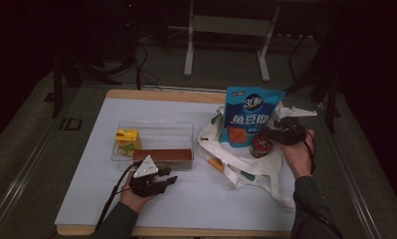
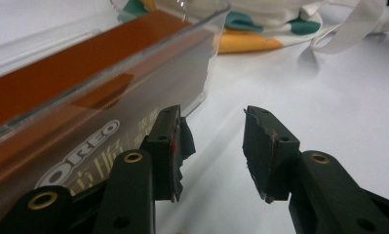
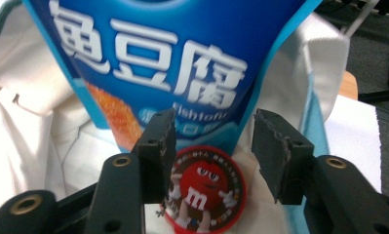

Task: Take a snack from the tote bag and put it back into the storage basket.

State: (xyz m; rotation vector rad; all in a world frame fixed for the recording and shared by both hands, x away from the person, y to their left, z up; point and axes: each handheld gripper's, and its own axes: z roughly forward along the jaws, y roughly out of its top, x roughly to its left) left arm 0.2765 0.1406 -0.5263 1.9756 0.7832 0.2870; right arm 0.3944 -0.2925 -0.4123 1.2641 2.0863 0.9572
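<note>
Low in the right gripper view, the right hand-held gripper (image 3: 214,141) stands open and empty, its jaws framing a red M&M's tub (image 3: 205,189) whose lower rim is cut off by the frame and whose left edge hides behind one jaw; a blue pouch (image 3: 167,58) stands just behind it on a white bag (image 3: 50,131), its top cropped. At lower centre of the high view, the left hand-held gripper (image 1: 167,180) is likewise open and empty, beside a clear tray (image 1: 156,130) on the worktop (image 1: 86,164), with an Oreo box (image 2: 80,78) blurred through the tray wall.
</note>
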